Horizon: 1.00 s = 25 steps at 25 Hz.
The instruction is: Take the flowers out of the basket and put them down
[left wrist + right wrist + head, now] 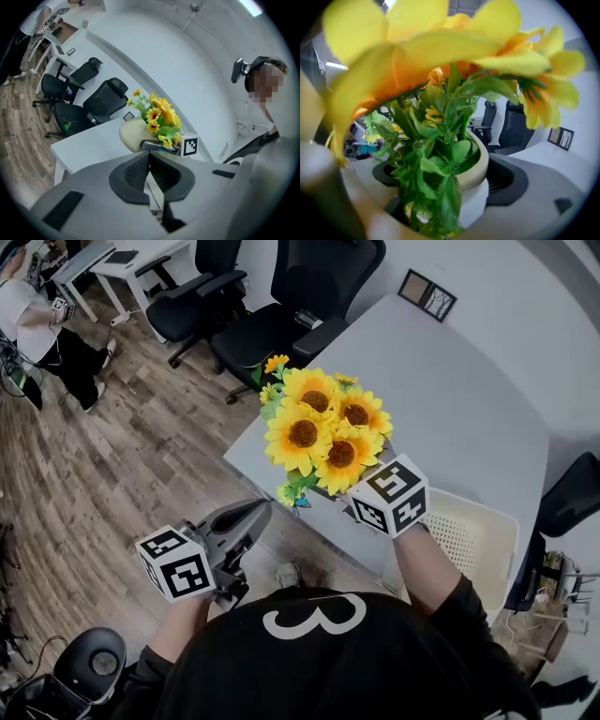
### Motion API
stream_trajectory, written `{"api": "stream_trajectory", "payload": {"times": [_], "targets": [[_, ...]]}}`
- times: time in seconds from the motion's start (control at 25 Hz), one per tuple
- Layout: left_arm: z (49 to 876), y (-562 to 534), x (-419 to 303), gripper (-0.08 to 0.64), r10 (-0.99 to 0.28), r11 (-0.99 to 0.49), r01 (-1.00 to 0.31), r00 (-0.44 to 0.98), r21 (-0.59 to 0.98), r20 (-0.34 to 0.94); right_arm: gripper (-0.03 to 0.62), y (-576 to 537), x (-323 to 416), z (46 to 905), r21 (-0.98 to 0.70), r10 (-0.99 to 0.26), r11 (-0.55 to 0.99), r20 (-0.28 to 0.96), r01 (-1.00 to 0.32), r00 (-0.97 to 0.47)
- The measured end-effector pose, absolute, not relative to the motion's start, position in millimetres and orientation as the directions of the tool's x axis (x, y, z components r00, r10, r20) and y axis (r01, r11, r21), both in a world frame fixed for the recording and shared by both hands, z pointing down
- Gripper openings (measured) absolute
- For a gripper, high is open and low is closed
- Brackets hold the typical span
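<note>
Right gripper view: my right gripper is clamped on the flowers' cream pot, up over the table's near edge. Left gripper is pinched closed, empty.

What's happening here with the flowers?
A person's right gripper is clamped on the cream pot of a sunflower bunch, held out of the cream basket, over the near edge of the white table. Whether the pot touches the table doesn't show. The left gripper is shut, empty, off to the side.

Sunflowers at right tool, over table edge; left tool apart.
</note>
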<state>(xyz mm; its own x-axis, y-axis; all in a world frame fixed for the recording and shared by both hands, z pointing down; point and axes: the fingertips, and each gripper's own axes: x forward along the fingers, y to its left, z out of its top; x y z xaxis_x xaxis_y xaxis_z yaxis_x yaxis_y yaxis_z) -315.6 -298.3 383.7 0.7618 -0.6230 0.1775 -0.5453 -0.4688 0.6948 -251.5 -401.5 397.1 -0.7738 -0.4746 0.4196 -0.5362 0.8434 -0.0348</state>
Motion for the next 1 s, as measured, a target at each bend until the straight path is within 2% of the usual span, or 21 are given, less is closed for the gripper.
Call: {"api": "stream_trajectory", "payload": {"times": [0.24, 0.48, 0.76, 1.0], "targets": [[388, -303, -316, 0.011, -0.627, -0.454, -0.559, 0.754, 0.694, 0.197, 0.496, -414, -254, 435, -0.042, -0.479, 0.836, 0.433, -0.548, -0.764], [415, -306, -365, 0.011, -0.639, -0.446, -0.578, 0.740, 0.684, 0.209, 0.496, -427, -297, 496, -0.029, -0.516, 0.805, 0.458, -0.592, -0.724], [429, -311, -382, 0.012, -0.659, -0.407, -0.609, 0.712, 0.680, 0.242, 0.496, -428, -285, 560, -0.041, -0.532, 0.757, 0.542, -0.653, -0.651], [442, -314, -394, 0.011, -0.668, -0.384, -0.618, 0.699, 0.686, 0.256, 0.497, -428, -290, 582, -0.007, -0.539, 0.761, 0.549, -0.648, -0.639]]}}
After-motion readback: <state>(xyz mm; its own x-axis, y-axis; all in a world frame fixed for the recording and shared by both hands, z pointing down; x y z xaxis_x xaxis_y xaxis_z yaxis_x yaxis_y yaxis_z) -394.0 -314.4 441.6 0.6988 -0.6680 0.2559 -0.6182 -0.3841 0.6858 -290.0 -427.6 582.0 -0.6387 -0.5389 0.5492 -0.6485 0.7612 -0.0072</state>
